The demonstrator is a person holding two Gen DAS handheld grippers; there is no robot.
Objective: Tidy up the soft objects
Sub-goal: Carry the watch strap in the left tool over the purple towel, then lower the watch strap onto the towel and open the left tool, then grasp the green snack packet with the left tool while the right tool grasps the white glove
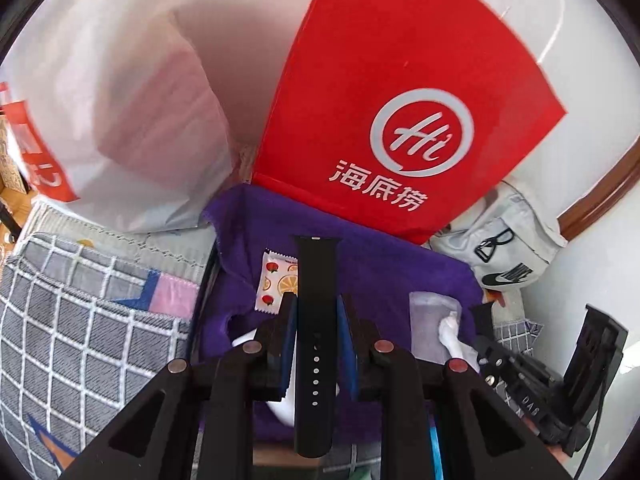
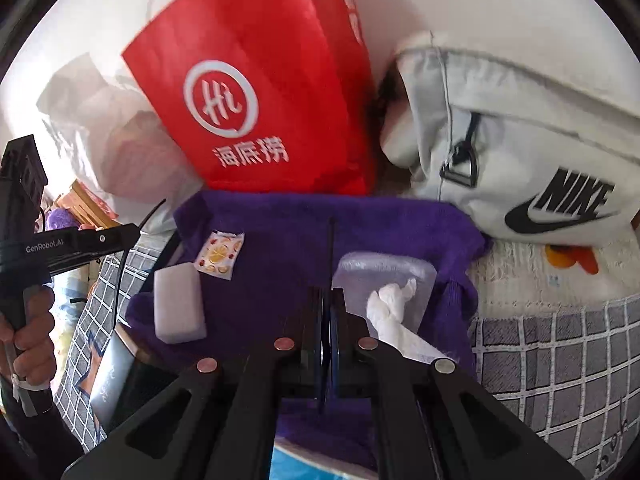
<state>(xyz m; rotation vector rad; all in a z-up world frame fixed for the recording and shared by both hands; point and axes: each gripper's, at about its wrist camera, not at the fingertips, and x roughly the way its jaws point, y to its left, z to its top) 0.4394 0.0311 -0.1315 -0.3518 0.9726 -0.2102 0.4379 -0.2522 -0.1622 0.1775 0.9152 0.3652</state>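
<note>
- Left wrist view: the left gripper (image 1: 316, 320) is clamping its blue-padded jaws on a black watch strap (image 1: 315, 312), a smooth rubbery band with a row of small holes, standing lengthwise between the fingers and reaching up toward 12 o'clock.
- Below it a fuzzy purple towel (image 1: 400, 276) is lying spread out; a small flat packet (image 1: 276, 280) printed with fruit is sitting at 10 o'clock from the jaws, just beside the strap.
- At 3 o'clock a clear pouch (image 1: 430, 312) is lying on the towel with a crumpled white tissue (image 1: 452, 332) on it.
- A stiff red bag (image 1: 400, 80) is standing at 12 o'clock, a grey fabric bag (image 1: 508, 256) at 2 o'clock.
- Right wrist view: the right gripper (image 2: 326, 300) is pinching its jaws almost fully together on the same strap (image 2: 331, 256), seen edge-on as a thin dark line running toward 12 o'clock.
- A soft white rounded block (image 2: 178, 304) is resting on the towel (image 2: 280, 240) at 9 o'clock; the packet (image 2: 220, 256) is lying at 10 o'clock, the pouch (image 2: 384, 276) and tissue (image 2: 390, 308) at 3 o'clock.
- A hand (image 2: 30, 332) is gripping the other tool's handle at the far 9 o'clock edge.
</note>
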